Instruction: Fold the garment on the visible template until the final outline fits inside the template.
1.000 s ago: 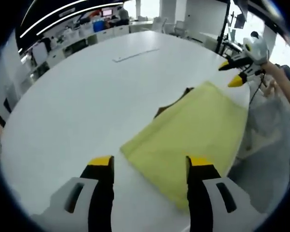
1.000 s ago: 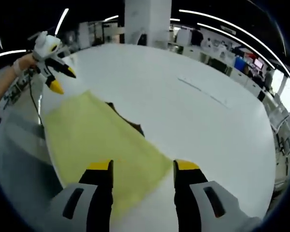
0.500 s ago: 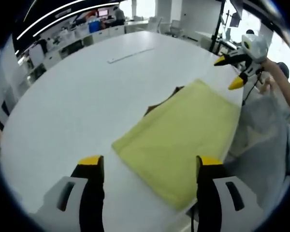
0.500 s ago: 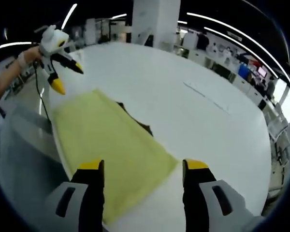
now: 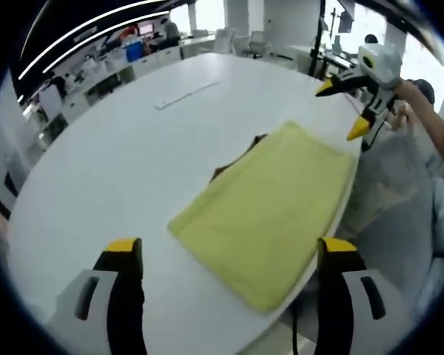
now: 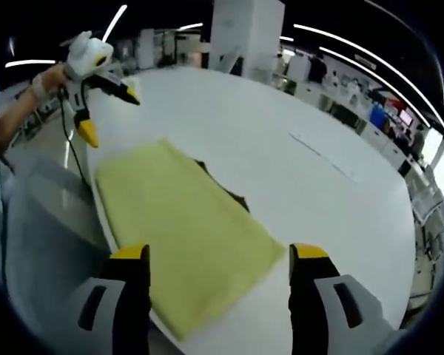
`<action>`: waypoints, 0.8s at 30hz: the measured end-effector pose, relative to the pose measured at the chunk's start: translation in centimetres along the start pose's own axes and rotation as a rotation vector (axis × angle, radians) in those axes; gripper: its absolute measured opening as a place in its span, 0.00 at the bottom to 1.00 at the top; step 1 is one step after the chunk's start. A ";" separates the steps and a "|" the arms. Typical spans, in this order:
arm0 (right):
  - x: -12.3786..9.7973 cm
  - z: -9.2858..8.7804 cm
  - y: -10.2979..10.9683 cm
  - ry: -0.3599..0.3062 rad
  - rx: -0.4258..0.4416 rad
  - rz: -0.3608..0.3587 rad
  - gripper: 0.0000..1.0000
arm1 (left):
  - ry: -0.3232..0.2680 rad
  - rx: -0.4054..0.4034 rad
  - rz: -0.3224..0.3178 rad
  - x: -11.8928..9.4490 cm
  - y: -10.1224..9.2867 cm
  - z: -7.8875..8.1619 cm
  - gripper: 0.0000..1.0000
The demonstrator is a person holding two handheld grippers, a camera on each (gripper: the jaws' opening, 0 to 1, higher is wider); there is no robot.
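Okay, yellow garment [image 5: 266, 214] lies folded flat at the white table's [image 5: 111, 163] near edge, open tabletop beyond. Left gripper [image 5: 229, 251] and right gripper [image 6: 218, 255] hover above, jaws apart, empty.

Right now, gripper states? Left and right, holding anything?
Left gripper: open, holding nothing, above the yellow cloth.
Right gripper: open, holding nothing, also above the cloth.

Folded yellow garment [image 6: 181, 240] on table [image 6: 281, 177], prob. flat
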State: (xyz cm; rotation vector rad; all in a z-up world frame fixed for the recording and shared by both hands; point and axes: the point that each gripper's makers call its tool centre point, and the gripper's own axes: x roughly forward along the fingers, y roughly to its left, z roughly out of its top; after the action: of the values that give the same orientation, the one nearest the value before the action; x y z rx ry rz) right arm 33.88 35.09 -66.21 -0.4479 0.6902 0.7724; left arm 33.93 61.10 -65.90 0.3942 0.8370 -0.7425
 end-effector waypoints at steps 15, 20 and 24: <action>-1.6 1.2 1.7 -0.013 -0.053 0.009 0.97 | -0.029 0.001 -0.027 -1.1 -1.5 0.2 1.00; -2.2 1.3 2.5 -0.020 -0.046 0.021 0.99 | -0.031 -0.017 -0.045 -1.3 -2.7 0.0 1.00; -2.7 1.1 3.1 -0.020 -0.031 0.029 1.00 | -0.035 -0.021 -0.054 -1.8 -3.3 -0.1 1.00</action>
State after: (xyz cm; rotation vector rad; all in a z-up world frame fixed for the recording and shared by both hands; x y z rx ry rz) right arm 30.65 36.47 -63.90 -0.4587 0.6683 0.8146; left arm 30.67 59.65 -64.69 0.3405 0.8242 -0.7877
